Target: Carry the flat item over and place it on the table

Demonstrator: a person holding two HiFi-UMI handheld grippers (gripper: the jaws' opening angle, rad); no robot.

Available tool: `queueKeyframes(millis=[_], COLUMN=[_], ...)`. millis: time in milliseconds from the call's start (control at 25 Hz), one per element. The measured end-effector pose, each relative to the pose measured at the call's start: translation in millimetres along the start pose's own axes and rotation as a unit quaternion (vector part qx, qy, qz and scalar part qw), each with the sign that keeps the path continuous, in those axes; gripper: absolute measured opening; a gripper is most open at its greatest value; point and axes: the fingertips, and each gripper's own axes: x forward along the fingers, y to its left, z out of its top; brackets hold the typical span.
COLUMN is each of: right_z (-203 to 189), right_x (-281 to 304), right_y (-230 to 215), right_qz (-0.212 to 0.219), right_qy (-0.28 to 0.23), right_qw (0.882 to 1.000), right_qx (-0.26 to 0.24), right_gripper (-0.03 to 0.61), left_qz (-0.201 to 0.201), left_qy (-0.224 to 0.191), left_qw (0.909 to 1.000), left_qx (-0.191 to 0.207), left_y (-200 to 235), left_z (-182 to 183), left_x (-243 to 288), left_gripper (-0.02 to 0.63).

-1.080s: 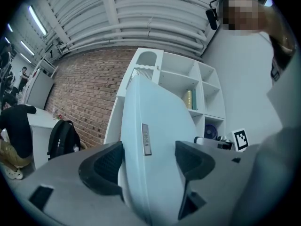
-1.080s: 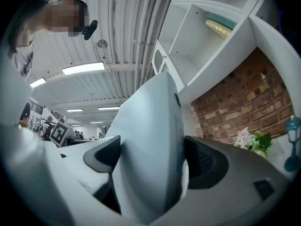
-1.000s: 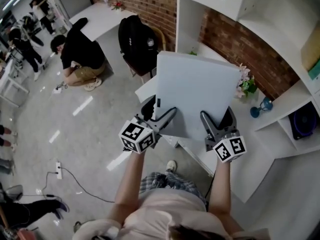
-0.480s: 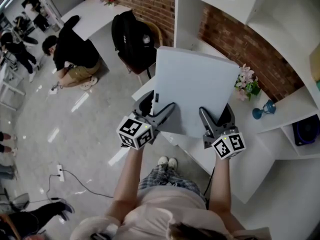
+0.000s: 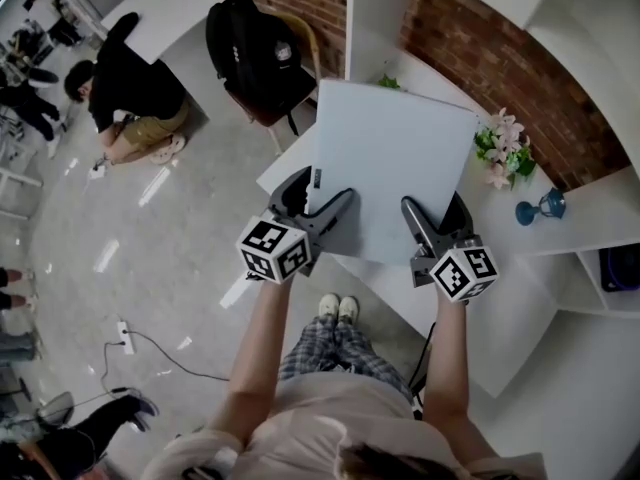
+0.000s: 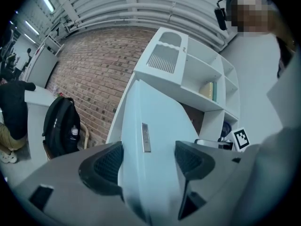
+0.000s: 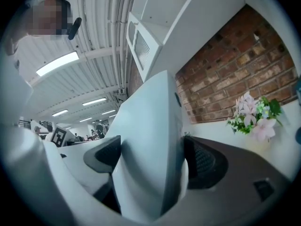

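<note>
The flat item is a pale grey-white slab, held up in the air above the white table. My left gripper is shut on its lower left edge. My right gripper is shut on its lower right edge. In the left gripper view the slab fills the gap between both dark pads, and a small silver tab shows on its edge. The right gripper view shows the same slab clamped between the pads, tilted up toward the shelves.
A pot of pink flowers and a blue goblet stand on the table by the brick wall. White shelves rise at the right. A black backpack on a chair and a crouching person are at the left.
Both grippers have carried the slab slightly forward, so the table lies closer beneath it. The grip on both edges is unchanged.
</note>
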Motion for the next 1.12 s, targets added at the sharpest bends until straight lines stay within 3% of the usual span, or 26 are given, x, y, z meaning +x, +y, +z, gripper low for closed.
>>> queueKeyframes(millis=[440, 1120], right_z=[-71, -139], right_x=[41, 65], right_y=[-40, -98], right_qz=[-0.027, -0.070], right_qy=[0.117, 0.259], right_qw=[0.992, 0.955], right_qx=[0.041, 0.123], right_gripper=[0.428, 0.436], left_qz=[0.027, 0.062], left_qy=[0.076, 0.192], left_qw=[0.9937, 0.9652], left_qx=[-0.078, -0.167], left_y=[54, 86], left_z=[-73, -143], left_x=[27, 66], left_gripper=[0.345, 0.345])
